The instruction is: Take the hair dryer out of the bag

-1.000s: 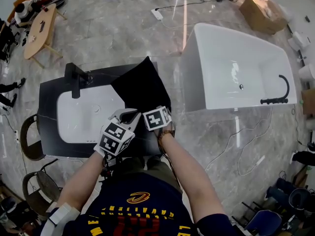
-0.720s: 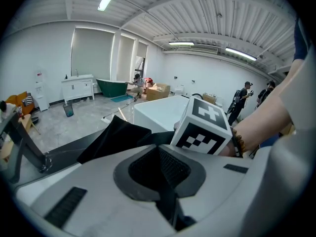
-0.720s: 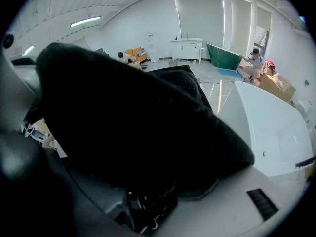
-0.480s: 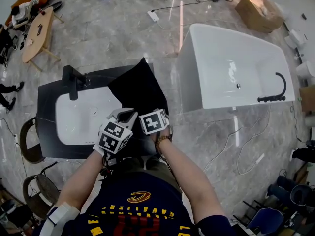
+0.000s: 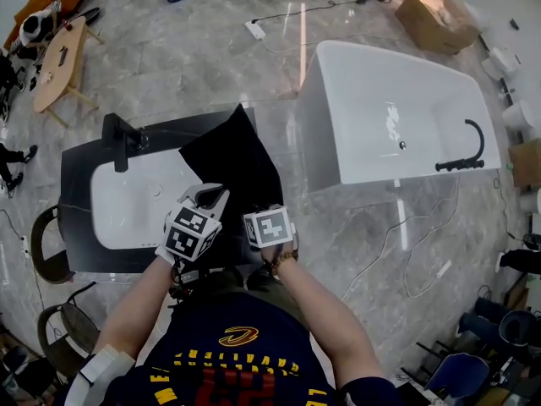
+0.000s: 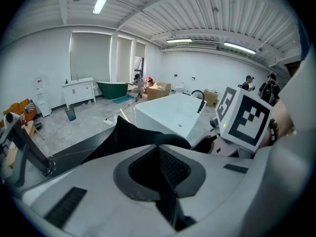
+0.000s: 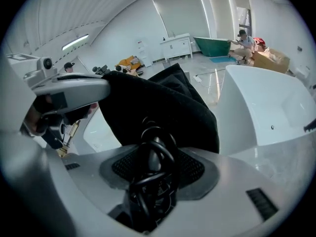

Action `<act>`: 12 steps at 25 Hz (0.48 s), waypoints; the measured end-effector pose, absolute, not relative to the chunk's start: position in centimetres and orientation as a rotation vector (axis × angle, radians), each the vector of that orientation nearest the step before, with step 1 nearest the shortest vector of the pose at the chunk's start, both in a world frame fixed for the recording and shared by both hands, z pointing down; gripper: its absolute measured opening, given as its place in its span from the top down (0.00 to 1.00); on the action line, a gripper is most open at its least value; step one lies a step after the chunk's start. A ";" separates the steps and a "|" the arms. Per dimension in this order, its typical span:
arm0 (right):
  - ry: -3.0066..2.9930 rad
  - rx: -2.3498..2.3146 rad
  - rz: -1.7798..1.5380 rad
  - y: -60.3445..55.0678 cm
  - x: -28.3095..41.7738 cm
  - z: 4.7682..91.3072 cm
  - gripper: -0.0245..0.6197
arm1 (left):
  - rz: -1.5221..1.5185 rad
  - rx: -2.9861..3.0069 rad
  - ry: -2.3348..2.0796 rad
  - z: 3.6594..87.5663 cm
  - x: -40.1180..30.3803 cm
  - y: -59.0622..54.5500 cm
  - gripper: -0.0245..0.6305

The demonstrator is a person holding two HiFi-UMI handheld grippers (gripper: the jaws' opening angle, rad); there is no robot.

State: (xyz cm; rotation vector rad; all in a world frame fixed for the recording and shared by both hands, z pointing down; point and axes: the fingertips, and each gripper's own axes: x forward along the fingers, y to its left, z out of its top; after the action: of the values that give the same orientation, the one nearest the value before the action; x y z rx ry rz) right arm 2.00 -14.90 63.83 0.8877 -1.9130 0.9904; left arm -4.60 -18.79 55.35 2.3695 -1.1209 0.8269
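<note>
The black bag [image 5: 232, 155] is laid on the dark counter [image 5: 78, 167] beside the white sink [image 5: 127, 201]. Its cloth is pinched tight by the left gripper [image 6: 158, 149]. A curled black cord [image 7: 150, 179] is squeezed by the right gripper [image 7: 154, 149], right in front of the bag. The hair dryer itself cannot be seen.

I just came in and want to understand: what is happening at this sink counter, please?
A person works with two hand-held grippers at the black sink counter. The left gripper pinches the fabric of the black bag lying there. The right gripper is shut on a coiled black cord just in front of the bag. The hair dryer itself is not visible.
</note>
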 end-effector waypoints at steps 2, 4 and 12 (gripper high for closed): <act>-1.913 0.888 1.019 -14.1 2.4 63.7 0.63 | 0.838 2.382 -1.113 55.3 -4.3 -18.5 0.94; -1.909 0.890 1.037 -13.3 2.8 63.6 0.63 | 0.847 2.397 -1.106 55.2 -3.8 -18.2 0.94; -1.876 0.908 0.943 -12.2 3.9 65.9 0.63 | 0.878 2.511 -1.061 53.2 -1.1 -15.9 0.94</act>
State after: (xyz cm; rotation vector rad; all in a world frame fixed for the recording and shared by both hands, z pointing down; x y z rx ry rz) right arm 3.87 -12.18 65.95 0.9081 -1.8758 0.9433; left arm -1.12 -15.95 53.22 2.5115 -1.0606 0.8782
